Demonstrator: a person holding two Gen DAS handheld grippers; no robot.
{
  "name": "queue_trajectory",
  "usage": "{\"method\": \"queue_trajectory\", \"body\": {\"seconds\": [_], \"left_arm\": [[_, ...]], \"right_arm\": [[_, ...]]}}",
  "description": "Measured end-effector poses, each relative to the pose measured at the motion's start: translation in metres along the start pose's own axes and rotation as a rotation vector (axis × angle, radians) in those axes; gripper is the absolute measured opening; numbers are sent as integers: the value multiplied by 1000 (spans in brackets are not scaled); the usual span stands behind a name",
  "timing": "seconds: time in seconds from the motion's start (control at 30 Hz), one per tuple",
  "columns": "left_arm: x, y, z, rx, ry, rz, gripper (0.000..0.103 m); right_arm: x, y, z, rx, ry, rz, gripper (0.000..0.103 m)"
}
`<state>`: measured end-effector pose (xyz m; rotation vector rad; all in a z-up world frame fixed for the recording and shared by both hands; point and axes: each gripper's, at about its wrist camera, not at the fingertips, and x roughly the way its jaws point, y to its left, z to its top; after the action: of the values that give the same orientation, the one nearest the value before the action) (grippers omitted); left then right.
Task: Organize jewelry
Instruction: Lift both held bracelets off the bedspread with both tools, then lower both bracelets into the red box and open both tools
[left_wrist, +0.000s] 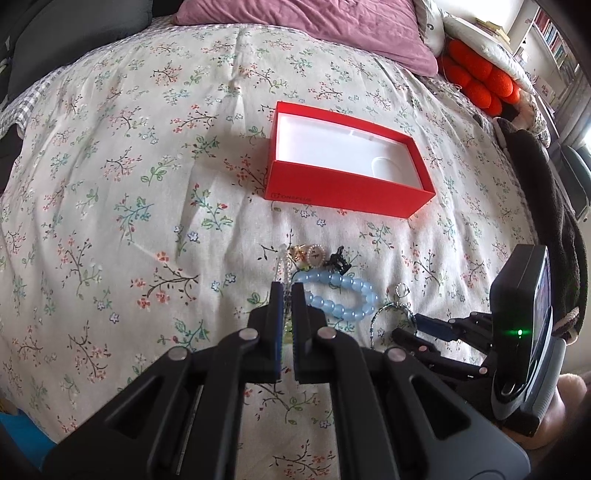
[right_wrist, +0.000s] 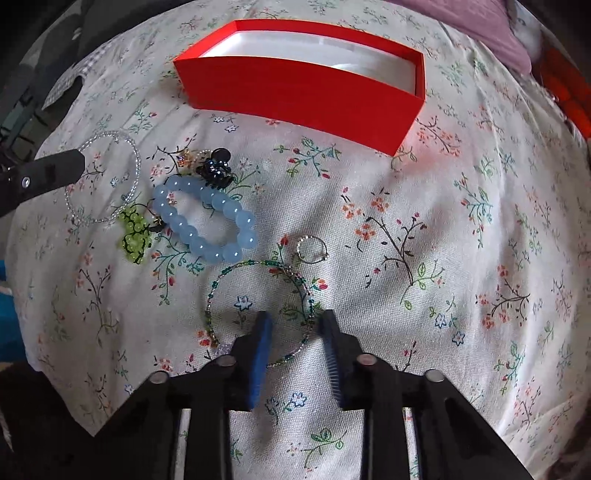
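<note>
Bracelets lay loose on the floral bedspread, short of the empty red box.
The right gripper was open, empty, straddling the limp green beaded bracelet, best pinched at its strand; the left gripper looked nearly closed on the clear beaded bracelet. The blue bead bracelet and small ring crowded close.

Floral bedspread, mauve pillow, possibly bookshelves far right, daylight
</note>
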<state>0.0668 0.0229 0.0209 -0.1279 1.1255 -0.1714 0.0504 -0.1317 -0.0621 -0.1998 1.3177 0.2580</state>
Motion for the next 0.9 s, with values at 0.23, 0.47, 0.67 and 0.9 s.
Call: {"method": "queue_trajectory", "body": {"seconds": [0.23,0.47,0.67,0.9], "left_arm": [[-4,2,1,-6,-8,0,5],[-11,2,6,-11,-25,-7,5],[-17,-1,13,-15,-45,-22,5],[-25,-10,40,-44,-110,-109,5]], "right_arm": [[-19,-14,4,28,-31,75,3],[-57,-20,14,30,-120,122,3],[-84,-22,24,66,-197,153,3],[-109,-41,43,144,-286,171,3]]}}
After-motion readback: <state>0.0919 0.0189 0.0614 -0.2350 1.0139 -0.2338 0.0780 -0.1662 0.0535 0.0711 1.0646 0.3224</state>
